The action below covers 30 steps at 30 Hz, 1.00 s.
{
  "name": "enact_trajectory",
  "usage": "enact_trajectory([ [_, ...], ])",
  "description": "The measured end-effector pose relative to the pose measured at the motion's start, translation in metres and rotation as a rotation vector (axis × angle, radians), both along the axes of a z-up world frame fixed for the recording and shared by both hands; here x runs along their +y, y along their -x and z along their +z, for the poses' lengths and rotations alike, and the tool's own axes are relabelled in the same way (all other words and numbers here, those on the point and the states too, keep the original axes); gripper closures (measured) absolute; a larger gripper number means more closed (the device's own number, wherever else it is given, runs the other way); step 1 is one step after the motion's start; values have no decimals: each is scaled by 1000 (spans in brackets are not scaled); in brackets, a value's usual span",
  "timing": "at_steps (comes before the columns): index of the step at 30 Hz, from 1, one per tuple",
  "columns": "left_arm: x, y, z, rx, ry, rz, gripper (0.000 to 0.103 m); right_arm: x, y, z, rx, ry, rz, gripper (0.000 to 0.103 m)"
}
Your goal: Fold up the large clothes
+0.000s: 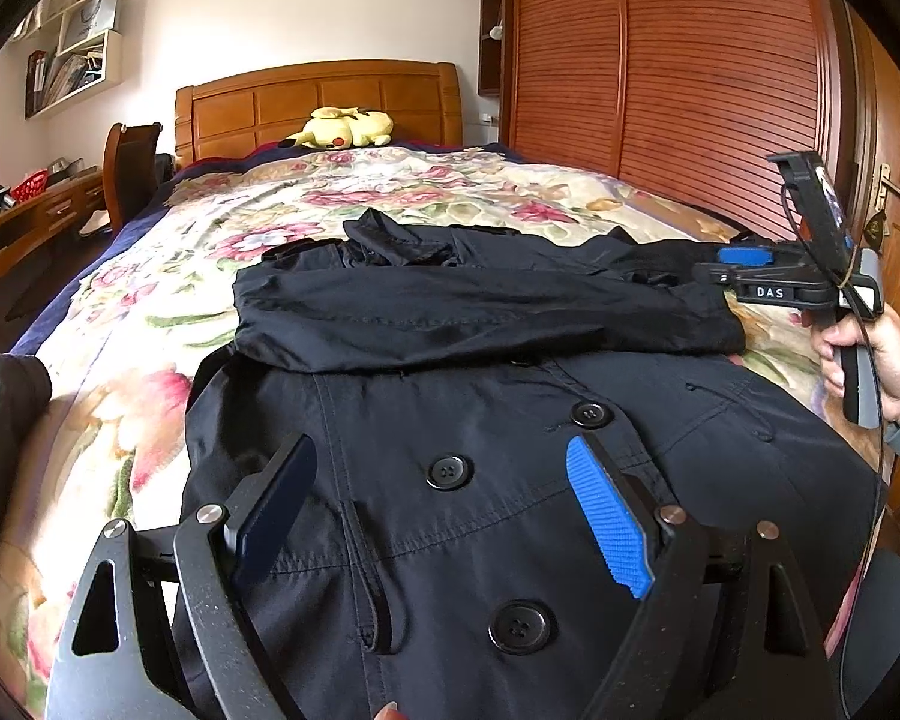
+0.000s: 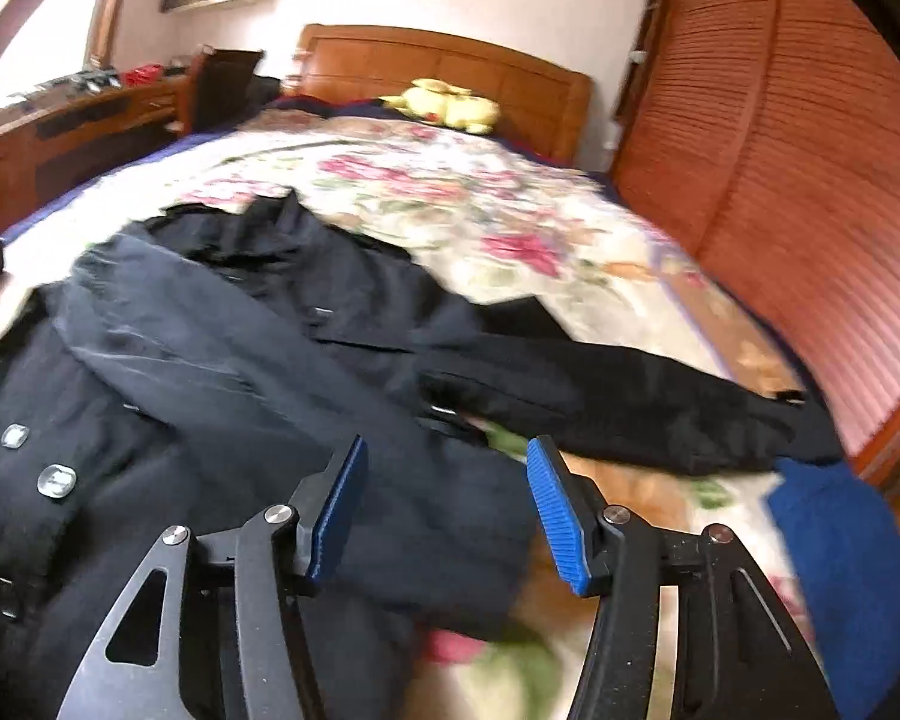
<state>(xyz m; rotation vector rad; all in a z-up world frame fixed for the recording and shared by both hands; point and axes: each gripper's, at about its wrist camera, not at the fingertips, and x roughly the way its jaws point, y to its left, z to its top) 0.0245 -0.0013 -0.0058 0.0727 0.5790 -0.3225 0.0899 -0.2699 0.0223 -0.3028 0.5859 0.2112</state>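
Note:
A large black buttoned coat [image 1: 480,432] lies front up on the floral bedspread [image 1: 150,276]. One sleeve [image 1: 450,312] is folded across its chest. My left gripper [image 1: 444,480] is open and empty just above the coat's lower front, near its buttons. In the right wrist view the coat [image 2: 222,372] lies to the left and the other sleeve [image 2: 618,402] stretches out to the right. My right gripper [image 2: 447,492] is open and empty above the coat's right edge. It also shows in the left wrist view [image 1: 744,267], hand-held by the coat's right shoulder.
A yellow plush toy [image 1: 342,129] lies by the wooden headboard [image 1: 318,96]. A red-brown louvred wardrobe [image 1: 690,72] runs along the bed's right side. A desk [image 1: 24,216] and chair stand on the left. A blue cloth [image 2: 840,552] lies at the bed's right edge.

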Motion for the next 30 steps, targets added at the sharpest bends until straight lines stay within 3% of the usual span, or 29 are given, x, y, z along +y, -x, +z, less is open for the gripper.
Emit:
enact_trajectory([
  [7, 3, -3, 1, -4, 7, 23, 17, 51, -31, -9, 62, 11, 157, 46],
  [16, 6, -3, -1, 5, 17, 31, 17, 83, -85, -29, 176, -9, 179, 46],
  [21, 7, -4, 0, 3, 18, 33, 17, 98, -96, -53, 312, 12, 240, 46],
  [23, 8, -4, 0, 4, 22, 39, 17, 100, -92, -59, 296, 42, 246, 46],
  [30, 13, -5, 1, 5, 31, 60, 17, 96, -95, -69, 277, 4, 230, 45],
])
